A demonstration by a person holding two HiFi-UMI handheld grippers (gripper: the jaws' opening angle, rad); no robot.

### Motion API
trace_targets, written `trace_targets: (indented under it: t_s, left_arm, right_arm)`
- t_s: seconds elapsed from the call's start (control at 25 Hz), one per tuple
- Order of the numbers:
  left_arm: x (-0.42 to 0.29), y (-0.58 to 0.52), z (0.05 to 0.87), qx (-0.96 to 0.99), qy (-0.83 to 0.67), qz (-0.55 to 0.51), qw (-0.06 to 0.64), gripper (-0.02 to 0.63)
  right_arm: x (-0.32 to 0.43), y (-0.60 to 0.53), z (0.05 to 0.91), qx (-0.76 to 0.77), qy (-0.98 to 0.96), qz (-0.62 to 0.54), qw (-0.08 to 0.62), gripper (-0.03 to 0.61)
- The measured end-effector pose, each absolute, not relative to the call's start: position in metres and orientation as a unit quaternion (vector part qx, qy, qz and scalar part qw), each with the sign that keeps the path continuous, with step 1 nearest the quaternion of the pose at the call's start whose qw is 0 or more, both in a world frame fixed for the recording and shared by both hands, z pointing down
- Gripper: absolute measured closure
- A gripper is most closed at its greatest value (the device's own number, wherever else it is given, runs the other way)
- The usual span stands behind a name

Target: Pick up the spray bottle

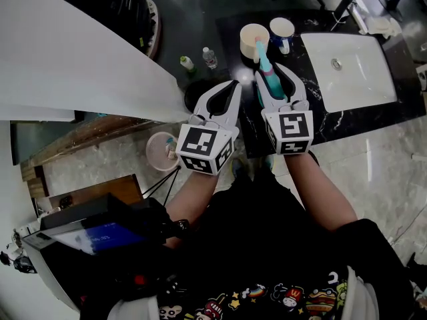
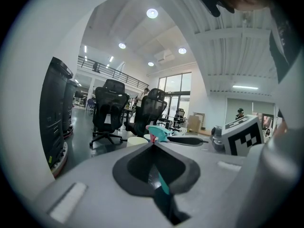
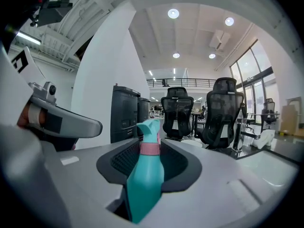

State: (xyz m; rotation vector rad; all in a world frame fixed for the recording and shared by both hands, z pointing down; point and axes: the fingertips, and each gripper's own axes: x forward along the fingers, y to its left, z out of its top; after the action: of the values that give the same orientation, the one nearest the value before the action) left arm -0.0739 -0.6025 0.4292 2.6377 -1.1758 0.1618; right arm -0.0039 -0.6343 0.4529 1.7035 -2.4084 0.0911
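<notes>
The teal spray bottle (image 1: 265, 64) with a pink collar is clamped between the jaws of my right gripper (image 1: 272, 79), held above the black counter. In the right gripper view the spray bottle (image 3: 145, 175) fills the gap of the right gripper (image 3: 149, 144), nozzle pointing away from the camera. My left gripper (image 1: 233, 85) hovers just left of it, jaws together and holding nothing. In the left gripper view the left gripper (image 2: 153, 144) has its tips touching, and the spray bottle's head (image 2: 157, 132) shows just beyond them.
A black marble counter (image 1: 313, 122) carries a white sink (image 1: 347, 69), a cream cup (image 1: 251, 37) and a white mug (image 1: 281, 31). Two small bottles (image 1: 209, 57) stand on the floor beside a white partition (image 1: 80, 65). Office chairs (image 3: 176, 109) stand further off.
</notes>
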Motion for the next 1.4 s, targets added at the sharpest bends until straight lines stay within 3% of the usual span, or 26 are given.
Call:
trace_targets:
  t_s: [0.08,0.44,1.04,1.4]
  left_arm:
    - [-0.073,-0.6,0.428,0.905,-0.403,0.053,0.124,0.614]
    - [-0.074,-0.592,0.424,0.908,-0.399,0.048,0.118,0.614]
    - [-0.06,-0.573,0.399,0.925,-0.368,0.042,0.092,0.614]
    - [-0.049,-0.558,0.384,0.932,-0.353,0.028,0.079,0.614]
  right_arm:
    - [-0.003,-0.632,0.451,0.574,-0.813,0.028,0.095,0.426]
    - [-0.006,-0.617,0.436,0.571,-0.817,0.025,0.076,0.428]
    - [0.013,-0.55,0.34,0.575,-0.817,0.007,-0.044,0.428]
    - [0.03,-0.506,0.335,0.585,-0.81,0.007,-0.041,0.426]
